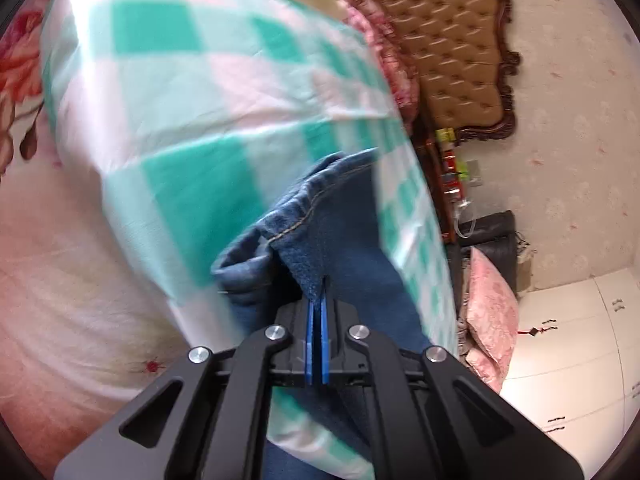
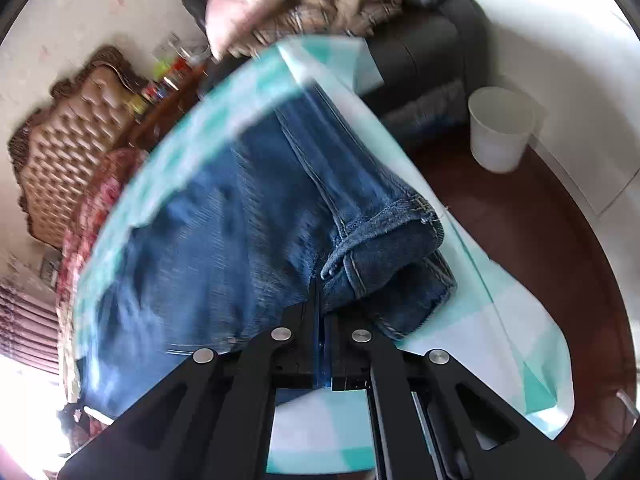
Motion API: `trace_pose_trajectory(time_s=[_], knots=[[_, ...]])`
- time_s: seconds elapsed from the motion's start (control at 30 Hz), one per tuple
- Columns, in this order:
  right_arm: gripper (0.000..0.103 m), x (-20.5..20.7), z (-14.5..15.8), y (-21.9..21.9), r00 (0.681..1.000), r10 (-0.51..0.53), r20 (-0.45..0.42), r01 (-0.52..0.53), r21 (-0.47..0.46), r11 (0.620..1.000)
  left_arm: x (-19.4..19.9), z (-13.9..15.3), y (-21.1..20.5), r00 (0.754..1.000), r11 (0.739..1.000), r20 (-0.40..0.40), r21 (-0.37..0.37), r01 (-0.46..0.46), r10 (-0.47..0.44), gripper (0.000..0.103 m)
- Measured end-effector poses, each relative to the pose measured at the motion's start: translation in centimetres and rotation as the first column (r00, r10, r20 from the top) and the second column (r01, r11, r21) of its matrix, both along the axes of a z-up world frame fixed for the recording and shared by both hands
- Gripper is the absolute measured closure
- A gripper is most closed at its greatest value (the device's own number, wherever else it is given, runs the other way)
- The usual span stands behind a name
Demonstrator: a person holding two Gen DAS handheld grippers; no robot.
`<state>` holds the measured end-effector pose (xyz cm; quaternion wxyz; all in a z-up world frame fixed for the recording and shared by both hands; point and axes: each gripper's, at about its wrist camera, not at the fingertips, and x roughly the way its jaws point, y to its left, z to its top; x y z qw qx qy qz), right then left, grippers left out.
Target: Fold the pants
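The jeans (image 2: 240, 220) lie on a checked sheet (image 2: 500, 320), hem at its edge; both hand-held grippers, left (image 1: 317, 300) and right (image 2: 318, 300), pinch denim; heavy, limp cloth, best gripped at hems.

Right claw (image 2: 320, 300) is pinched tight on the blue jeans (image 2: 248, 216), fingers pressed together right by a rolled hem with its seam showing. The jeans spread ahead and to the left over a teal and white checked cloth (image 2: 500, 320), pretty blurry on that side. Off to the right there's a white bucket (image 2: 502, 130) on dark red floor, with a black sofa (image 2: 432, 52) further ahead.
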<state>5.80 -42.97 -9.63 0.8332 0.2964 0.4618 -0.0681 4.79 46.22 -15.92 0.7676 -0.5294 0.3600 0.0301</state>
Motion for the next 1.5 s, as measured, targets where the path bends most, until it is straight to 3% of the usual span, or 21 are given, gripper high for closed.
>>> trace_pose_trajectory(time_s=[0.1,0.2,0.33,0.47,0.53,0.67,0.83,0.9,1.0,1.07,1.1,1.13,1.2,1.23,1.3,1.37,1.4,1.5], knots=[[0.103,-0.7,1.7,0.4,0.999,0.017,0.031,-0.016,-0.028,0.999,-1.1,0.8,-0.5,1.0,1.0,0.018,0.011,-0.006,0.006,0.101],[0.103,-0.1,-1.1,-0.3,0.998,0.001,-0.055,-0.001,0.001,1.0,-1.0,-1.8,0.3,0.998,0.999,-0.056,-0.041,-0.008,0.005,0.101],[0.103,-0.7,0.3,0.0,1.0,0.002,-0.003,-0.002,-0.009,1.0,-1.3,0.2,-0.4,1.0,1.0,-0.011,0.014,0.003,-0.003,0.101],[0.103,-0.8,-0.1,-0.3,1.0,-0.002,-0.017,0.003,0.01,1.0,-1.8,-1.4,0.1,0.999,0.999,-0.044,-0.045,-0.02,0.018,0.101],[0.103,-1.1,-0.7,-0.4,1.0,-0.012,-0.022,0.013,0.012,1.0,-2.4,-1.8,-0.2,0.999,0.999,-0.046,-0.039,-0.028,0.026,0.101],[0.103,-0.4,-2.3,0.5,0.998,0.0,-0.069,-0.004,-0.062,0.998,-2.8,-2.8,-0.1,0.998,0.999,-0.046,-0.043,-0.032,0.03,0.098],[0.103,-0.4,-2.8,1.0,0.998,-0.015,-0.063,0.007,-0.13,0.991,-3.3,-1.0,0.0,0.997,0.996,-0.063,0.082,-0.038,0.044,0.097],[0.103,-1.0,-2.7,0.7,0.998,-0.022,-0.052,0.015,-0.125,0.992,-3.8,-0.2,0.5,0.994,0.987,-0.082,0.148,-0.061,0.073,0.081],[0.097,-2.4,-2.0,-0.3,0.999,-0.044,-0.03,0.042,-0.087,0.995,-4.3,2.5,0.5,0.987,0.939,-0.093,0.331,-0.096,0.134,0.062],[0.071,-3.4,-1.4,-0.8,0.997,-0.067,-0.033,0.064,-0.085,0.994,-3.5,4.2,-0.1,0.989,0.896,-0.078,0.436,-0.081,0.127,0.06],[0.045,-4.1,-0.8,-1.0,0.991,-0.116,-0.061,0.105,-0.163,0.981,-2.5,5.0,-0.7,0.992,0.869,-0.071,0.492,-0.053,0.101,0.056],[0.042,-4.7,-0.3,-1.1,0.986,-0.149,-0.075,0.128,-0.229,0.965,-1.7,5.6,-1.2,0.995,0.847,-0.068,0.531,-0.027,0.074,0.054],[0.042,-5.2,0.7,-1.6,0.981,-0.179,-0.076,0.152,-0.268,0.951,1.2,6.5,-3.2,0.997,0.785,-0.074,0.617,0.055,-0.011,0.045],[0.042,-5.1,1.5,-1.7,0.979,-0.191,-0.069,0.161,-0.308,0.938,3.6,6.6,-4.7,0.991,0.735,-0.101,0.665,0.135,-0.09,0.044],[0.042,-2.7,3.8,0.0,0.994,-0.102,-0.032,0.08,-0.413,0.907,6.4,6.2,-6.5,0.976,0.661,-0.146,0.718,0.217,-0.162,0.044],[0.042,0.0,5.1,1.9,1.0,-0.007,-0.006,0.004,-0.474,0.881,10.0,5.2,-8.9,0.934,0.579,-0.211,0.739,0.344,-0.287,0.045],[0.042,2.2,5.7,3.4,0.998,0.064,0.007,-0.052,-0.509,0.859,11.5,4.5,-9.8,0.911,0.542,-0.251,0.739,0.399,-0.327,0.053],[0.042,8.7,5.4,7.2,0.967,0.254,-0.009,-0.214,-0.57,0.793,13.9,2.0,-9.1,0.886,0.526,-0.337,0.715,0.461,-0.318,0.069]])
